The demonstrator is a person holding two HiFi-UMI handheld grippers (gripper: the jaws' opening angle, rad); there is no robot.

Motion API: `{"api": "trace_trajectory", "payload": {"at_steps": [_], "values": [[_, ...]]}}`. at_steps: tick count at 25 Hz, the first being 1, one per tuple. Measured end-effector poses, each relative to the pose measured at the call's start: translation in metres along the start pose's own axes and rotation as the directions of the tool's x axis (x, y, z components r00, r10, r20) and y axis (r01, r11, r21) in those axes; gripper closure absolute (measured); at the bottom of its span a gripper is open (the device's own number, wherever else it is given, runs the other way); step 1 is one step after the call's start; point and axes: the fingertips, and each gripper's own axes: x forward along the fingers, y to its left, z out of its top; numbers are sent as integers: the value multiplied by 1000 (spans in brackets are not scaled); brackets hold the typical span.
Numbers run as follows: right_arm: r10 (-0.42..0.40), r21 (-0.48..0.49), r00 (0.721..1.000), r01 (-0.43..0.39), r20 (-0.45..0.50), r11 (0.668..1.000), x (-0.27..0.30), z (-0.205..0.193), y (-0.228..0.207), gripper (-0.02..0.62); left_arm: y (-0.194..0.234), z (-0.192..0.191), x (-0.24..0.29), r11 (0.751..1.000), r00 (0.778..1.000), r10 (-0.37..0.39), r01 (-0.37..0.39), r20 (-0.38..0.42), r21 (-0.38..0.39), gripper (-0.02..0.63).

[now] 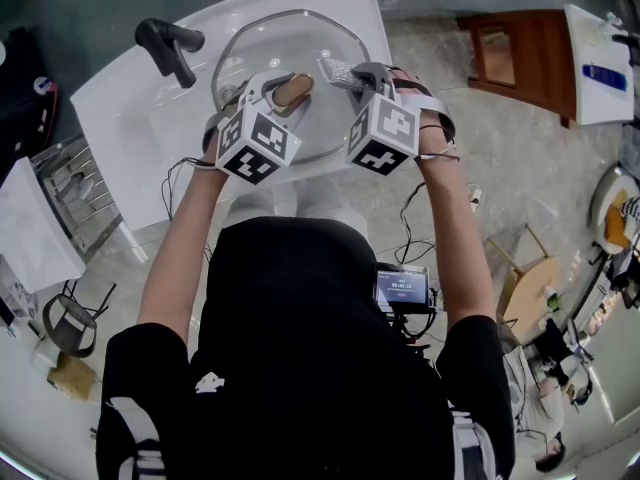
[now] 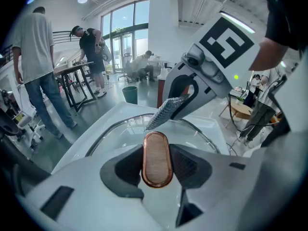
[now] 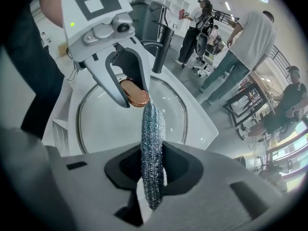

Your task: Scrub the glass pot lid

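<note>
The glass pot lid (image 1: 262, 50) is held tilted over a white sink (image 1: 130, 108). Its copper-coloured handle (image 2: 156, 159) sits between the jaws of my left gripper (image 2: 156, 165), which is shut on it. My right gripper (image 3: 153, 170) is shut on a silvery scouring pad (image 3: 153, 143). The pad's tip (image 3: 150, 105) reaches the lid's handle (image 3: 134, 93). In the head view both grippers meet over the lid, left gripper (image 1: 280, 90) beside right gripper (image 1: 352, 76). The lid (image 2: 130, 129) shows its metal rim (image 3: 79, 114) in both gripper views.
A black faucet (image 1: 168, 46) stands at the sink's back left. A wire rack (image 1: 75, 193) is at the left, a wooden cabinet (image 1: 515, 53) at the right. Cables (image 1: 420, 208) trail on the floor. Several people (image 2: 36, 61) stand in the room behind.
</note>
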Motion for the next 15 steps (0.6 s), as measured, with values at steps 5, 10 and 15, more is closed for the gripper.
{"api": "trace_trajectory", "payload": {"at_steps": [5,10,15], "values": [[13,18,1000,-13,2,1000,-5,-5,11,528,1,0,1,1000,1000,-2,2,-3,0,439],[27,27,1000,-27,-2,999,-9,-9,21,528,0,1,1,1000,1000,-7,7,-6,5,439],[47,26,999,-47,-7,999,-15,-11,34,528,0,1,0,1000,1000,-11,11,-4,0,439]]}}
